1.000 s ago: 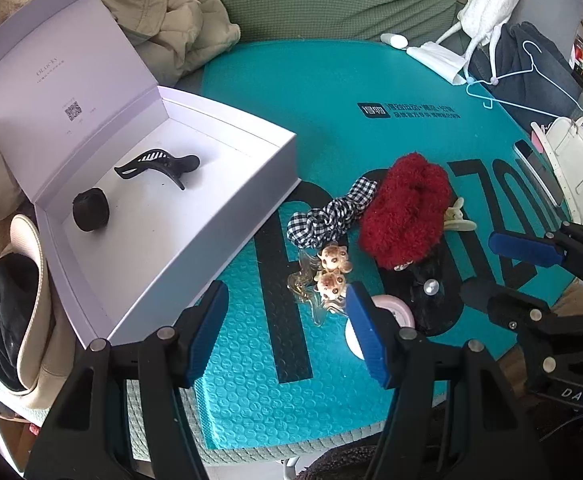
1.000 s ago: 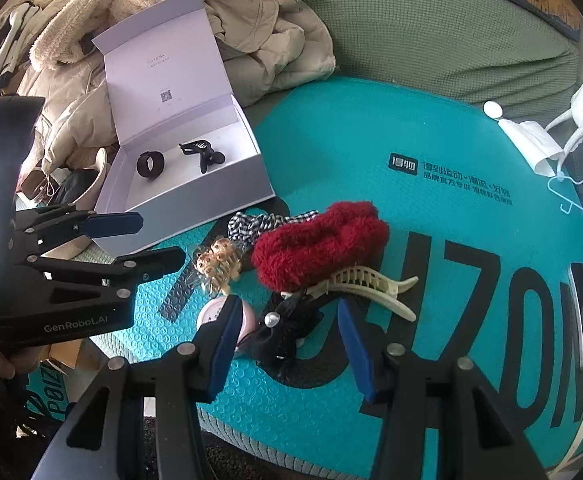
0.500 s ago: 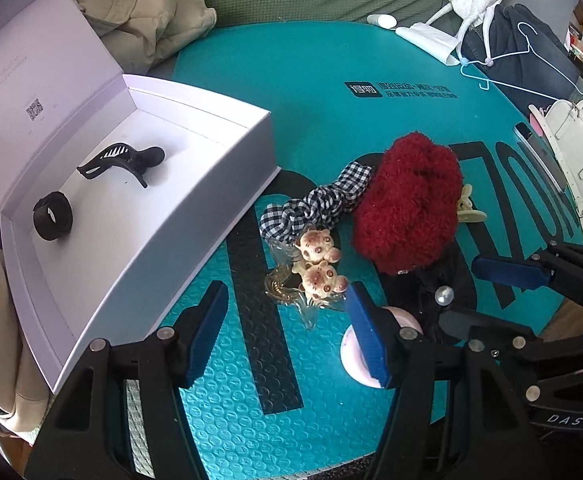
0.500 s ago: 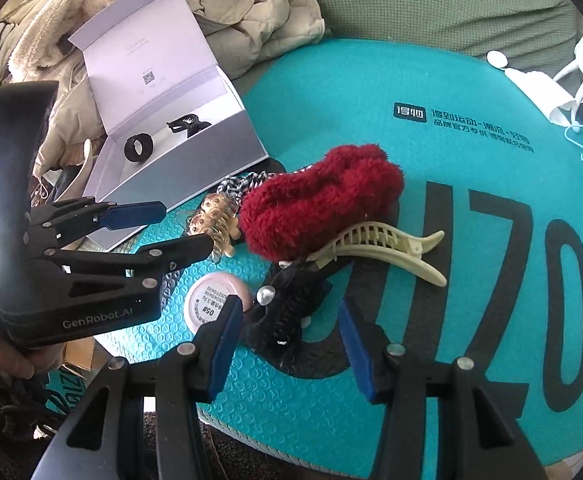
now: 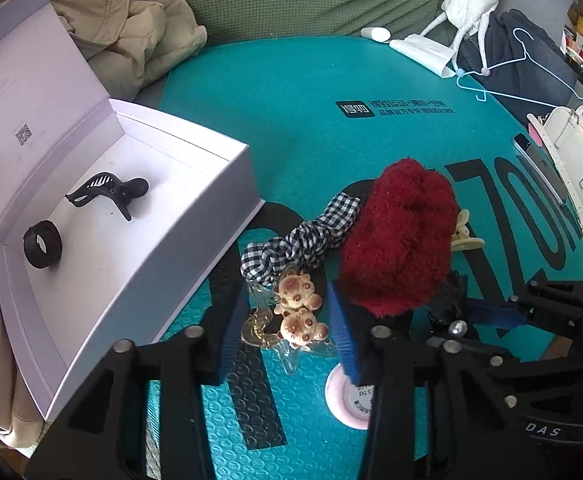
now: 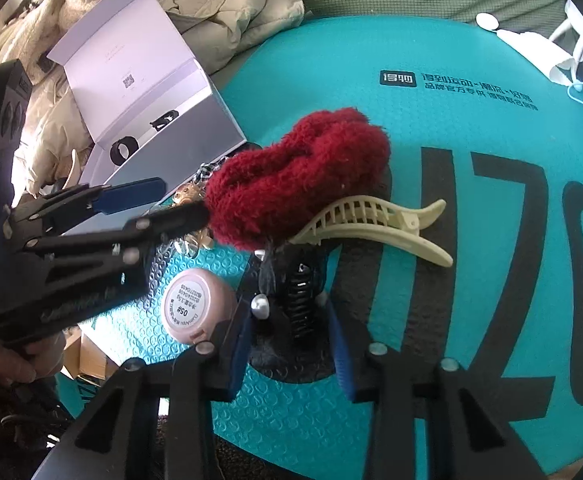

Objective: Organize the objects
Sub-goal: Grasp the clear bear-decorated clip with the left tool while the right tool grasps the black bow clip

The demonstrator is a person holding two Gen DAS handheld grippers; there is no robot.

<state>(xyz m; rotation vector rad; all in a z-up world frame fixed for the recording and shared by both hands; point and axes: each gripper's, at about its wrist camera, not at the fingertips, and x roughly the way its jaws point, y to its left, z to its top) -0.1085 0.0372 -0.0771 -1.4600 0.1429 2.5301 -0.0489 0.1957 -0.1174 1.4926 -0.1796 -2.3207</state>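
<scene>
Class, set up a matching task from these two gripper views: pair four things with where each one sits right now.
Things:
1. black claw clip
2. bear hair clip
3. cream claw clip
4. pink round case

Places:
A. between the left gripper's blue pads
B. inside the white box
C. against the red fluffy scrunchie, on its right in the right wrist view
D. on the teal mat just left of the right gripper

Pairs: 1-B, 2-A, 3-C, 4-D

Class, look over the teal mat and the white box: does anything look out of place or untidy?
Yes. Only a black claw clip and a black hair band lie in the white box. The rest sits heaped on the teal mat: a red scrunchie partly overlying a checked scrunchie and cream claw clip.
</scene>
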